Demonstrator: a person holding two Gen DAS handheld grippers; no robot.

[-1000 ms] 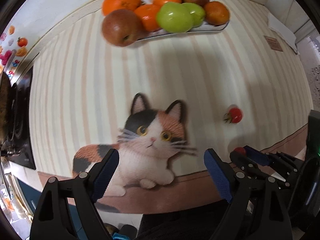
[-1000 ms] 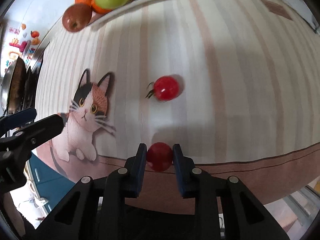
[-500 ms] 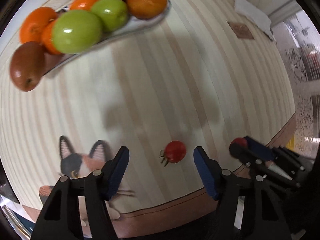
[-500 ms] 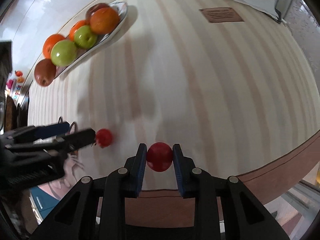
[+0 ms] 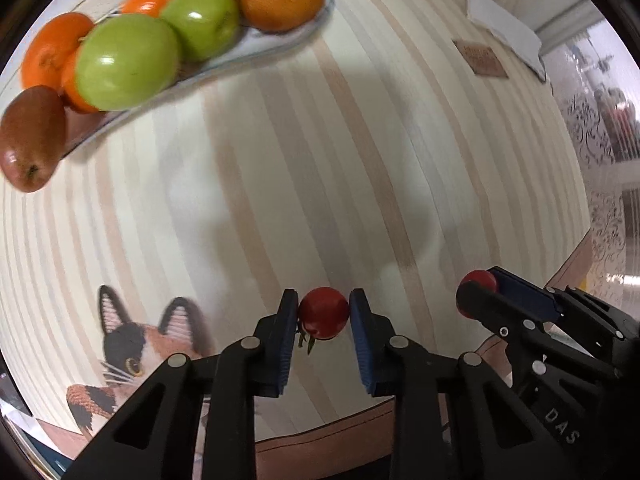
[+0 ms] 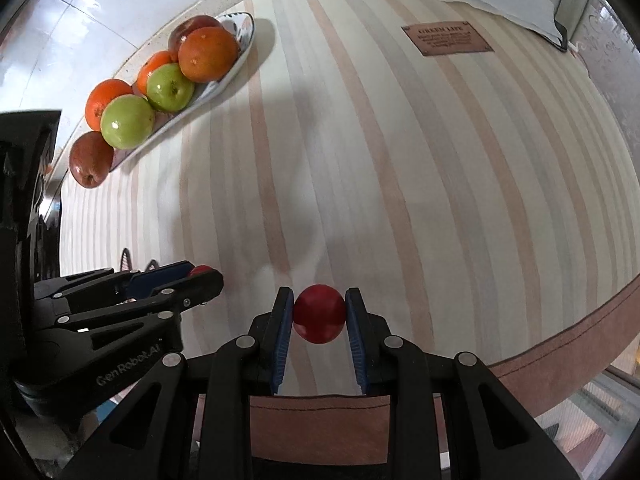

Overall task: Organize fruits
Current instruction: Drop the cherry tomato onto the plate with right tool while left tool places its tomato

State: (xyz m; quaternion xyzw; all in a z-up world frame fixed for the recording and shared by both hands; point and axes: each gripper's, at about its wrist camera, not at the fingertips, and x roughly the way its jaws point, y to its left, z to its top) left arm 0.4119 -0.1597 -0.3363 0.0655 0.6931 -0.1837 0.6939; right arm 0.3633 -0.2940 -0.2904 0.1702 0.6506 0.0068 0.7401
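Stretching away under both tools is the striped tablecloth (image 6: 400, 160); the fruit plate (image 6: 244, 46), my landmark, is sitting at its far edge, piled with apples and oranges. Well short of that plate, the left gripper (image 5: 324, 314) is closing on a stemmed tomato (image 5: 323, 313), while the right gripper (image 6: 319, 314) is pinching the other tomato (image 6: 319, 313). Squeezing harder risks bursting either. Right of the plate, a brown tag (image 6: 446, 39) reads "GREEN LIFE"; the tools read "GenRobot.AI".

Right gripper (image 6: 320, 314) pinching a small round red tomato (image 6: 319, 312)

Far left, a long white plate (image 6: 242, 54) piled with fruit.
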